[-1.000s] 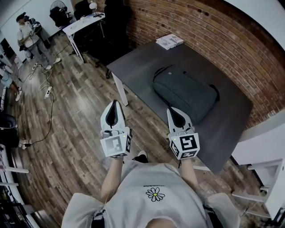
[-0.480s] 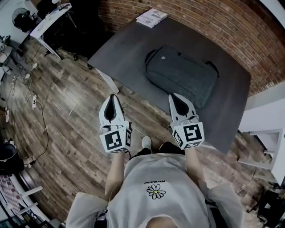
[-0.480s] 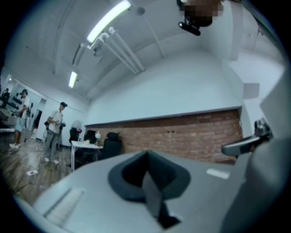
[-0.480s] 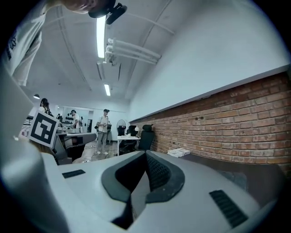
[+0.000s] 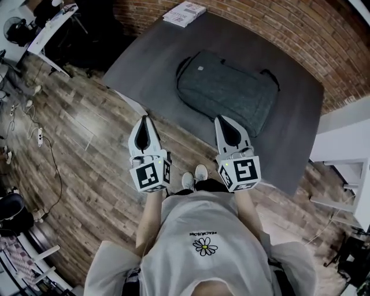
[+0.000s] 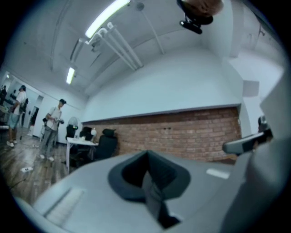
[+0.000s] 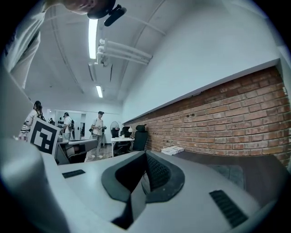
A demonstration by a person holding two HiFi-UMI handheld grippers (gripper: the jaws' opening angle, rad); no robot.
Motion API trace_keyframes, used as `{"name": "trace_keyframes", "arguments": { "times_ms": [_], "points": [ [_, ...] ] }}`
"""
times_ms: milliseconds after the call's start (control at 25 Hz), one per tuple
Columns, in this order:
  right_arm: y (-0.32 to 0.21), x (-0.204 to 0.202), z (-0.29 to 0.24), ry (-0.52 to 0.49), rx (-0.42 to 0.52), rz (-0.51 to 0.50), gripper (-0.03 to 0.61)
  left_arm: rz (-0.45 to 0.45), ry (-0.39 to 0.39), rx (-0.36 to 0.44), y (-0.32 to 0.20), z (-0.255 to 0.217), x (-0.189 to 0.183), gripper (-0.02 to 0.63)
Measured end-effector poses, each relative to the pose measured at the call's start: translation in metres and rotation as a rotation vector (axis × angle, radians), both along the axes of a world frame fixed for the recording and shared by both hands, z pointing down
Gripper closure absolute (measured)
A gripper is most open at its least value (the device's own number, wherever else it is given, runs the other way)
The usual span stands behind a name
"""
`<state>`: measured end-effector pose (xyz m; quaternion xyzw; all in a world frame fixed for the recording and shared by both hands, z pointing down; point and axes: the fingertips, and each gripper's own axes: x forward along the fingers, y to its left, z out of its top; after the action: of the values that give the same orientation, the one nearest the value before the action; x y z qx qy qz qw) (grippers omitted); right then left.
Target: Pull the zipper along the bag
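Observation:
A dark grey backpack (image 5: 228, 89) lies flat on the dark table (image 5: 295, 133), with its carry handle at the left end. I cannot make out its zipper from here. Both grippers are held side by side in front of the person's body, short of the bag. The left gripper (image 5: 144, 118) is over the wooden floor, just off the table's near edge, its jaws shut and empty (image 6: 146, 154). The right gripper (image 5: 221, 118) is over the table's near edge, a little below the bag, also shut on nothing (image 7: 145, 155).
A white booklet (image 5: 184, 13) lies at the table's far corner by the brick wall (image 5: 300, 40). White furniture (image 5: 347, 156) stands to the right of the table. Desks, chairs and people (image 6: 53, 125) are at the far left of the room.
The view has shifted toward the table, so the bag and table sit lower and nearer to the grippers. Both grippers stay shut and level in front of the body.

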<state>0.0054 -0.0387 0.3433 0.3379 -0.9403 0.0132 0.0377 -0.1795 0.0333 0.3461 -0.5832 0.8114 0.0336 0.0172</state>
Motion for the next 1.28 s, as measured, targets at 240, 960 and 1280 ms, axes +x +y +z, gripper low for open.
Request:
{"name": "trace_keyframes", "arguments": {
  "times_ms": [240, 960, 1280],
  "points": [
    [-0.017, 0.014, 0.007, 0.009, -0.007, 0.017, 0.577, 0.096, 0.031, 0.008, -0.029, -0.002, 0.037, 0.614],
    [-0.08, 0.069, 0.023, 0.1, 0.041, 0.217, 0.577, 0.334, 0.041, -0.026, -0.131, 0.015, 0.104, 0.614],
    [-0.104, 0.101, 0.054, 0.167, -0.036, 0.396, 0.577, 0.452, 0.007, -0.034, -0.162, 0.01, 0.108, 0.614]
  ]
}}
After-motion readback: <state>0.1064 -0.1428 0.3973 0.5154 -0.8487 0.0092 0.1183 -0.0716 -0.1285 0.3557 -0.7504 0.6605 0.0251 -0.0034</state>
